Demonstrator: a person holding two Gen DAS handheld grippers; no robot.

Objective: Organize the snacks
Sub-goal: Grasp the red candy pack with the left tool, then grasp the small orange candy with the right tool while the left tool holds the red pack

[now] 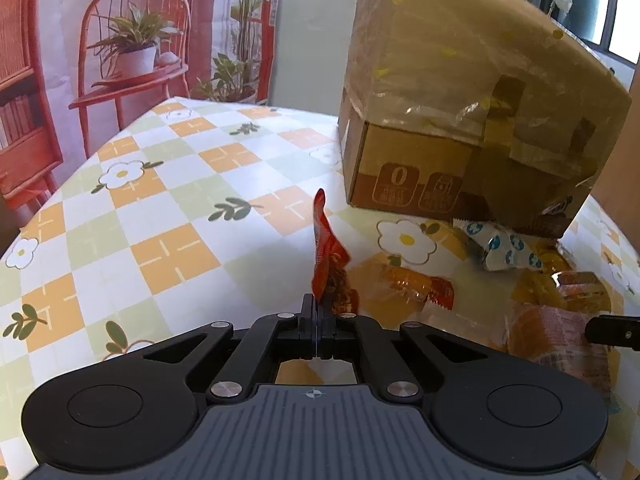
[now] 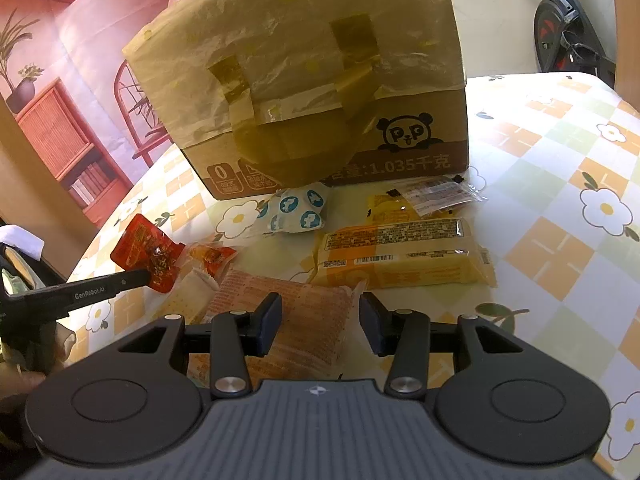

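left tool (image 1: 319,307) is clamped on the small red crinkly snack sachet (image 1: 326,252) just above the checked surface (image 1: 160,208), so lift it clear before swinging boxward, while right tool (image 2: 320,322) hovers half open over the orange wafer pack (image 2: 296,316).
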